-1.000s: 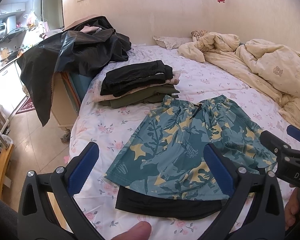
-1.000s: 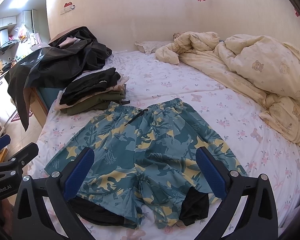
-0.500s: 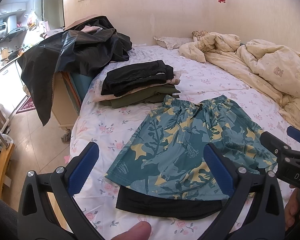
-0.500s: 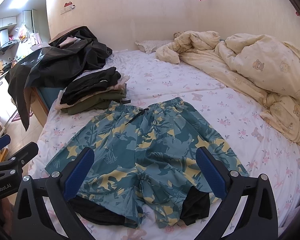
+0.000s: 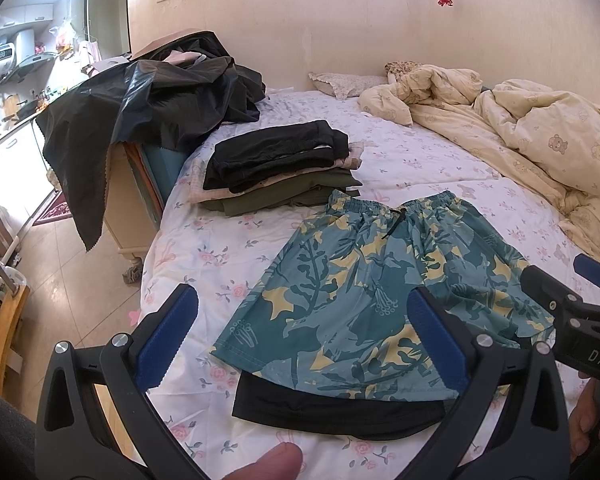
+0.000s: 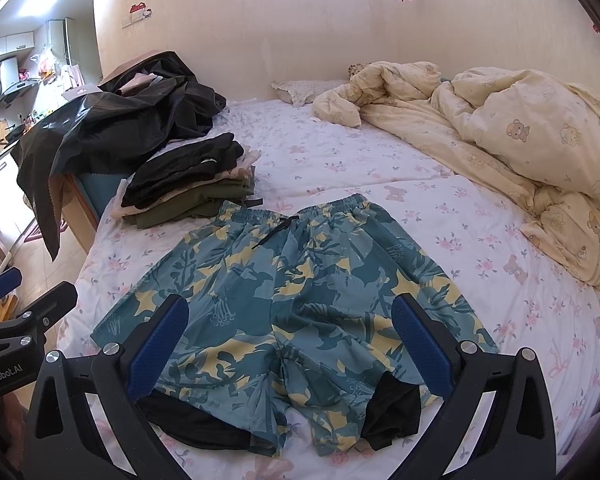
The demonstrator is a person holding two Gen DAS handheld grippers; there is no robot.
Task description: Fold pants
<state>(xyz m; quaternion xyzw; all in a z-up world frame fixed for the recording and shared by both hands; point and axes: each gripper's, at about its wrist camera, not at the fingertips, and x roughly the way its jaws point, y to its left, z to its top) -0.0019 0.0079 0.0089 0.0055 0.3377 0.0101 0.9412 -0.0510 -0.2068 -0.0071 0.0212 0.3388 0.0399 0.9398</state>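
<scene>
Shorts (image 6: 300,300) flat on bed (image 6: 440,208), L claw (image 5: 304,344) & R claw (image 6: 288,344) both spread apart, above hems

Shorts (image 6: 296,292) lie flat on the bed (image 6: 440,216), centre of the right wrist frame, waistband toward the wall, leg hems toward the camera. Folded stack of clothes (image 6: 192,184) sits on the bed at the waistband's upper left, touching or just beside it. Heap of loose garments (image 6: 112,132) farther upper left, draped over a bedside cabinet (image 5: 130,200). Rumpled duvet (image 6: 520,152) fills the right side; pillow (image 6: 300,90) at the wall, top centre. Both grippers frame the hems at the bottom edge, jaws spread wide: right gripper (image 6: 288,348), left gripper (image 5: 304,340).
</scene>
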